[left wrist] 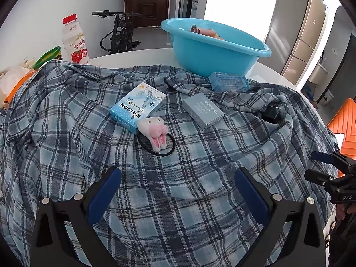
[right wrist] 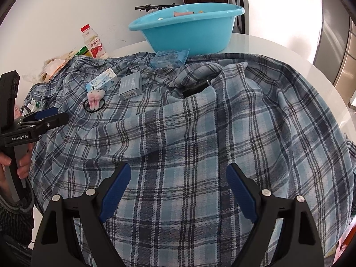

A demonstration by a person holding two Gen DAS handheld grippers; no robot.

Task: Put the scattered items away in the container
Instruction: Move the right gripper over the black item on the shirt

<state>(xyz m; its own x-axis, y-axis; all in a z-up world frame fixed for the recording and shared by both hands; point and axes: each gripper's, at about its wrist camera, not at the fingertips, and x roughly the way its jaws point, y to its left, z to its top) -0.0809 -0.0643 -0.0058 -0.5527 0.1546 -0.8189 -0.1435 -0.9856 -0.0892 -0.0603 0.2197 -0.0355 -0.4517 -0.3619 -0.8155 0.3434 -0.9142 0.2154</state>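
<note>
Both grippers — left (left wrist: 176, 191), right (right wrist: 178, 188) — hang open and empty over the cloth (left wrist: 178, 200); boxes lie near the far basin (left wrist: 200, 57), awaiting pickup.

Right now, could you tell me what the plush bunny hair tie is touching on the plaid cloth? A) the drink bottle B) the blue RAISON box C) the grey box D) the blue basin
B: the plush bunny hair tie lies against the near corner of the blue RAISON box, apart from the grey box.
</note>
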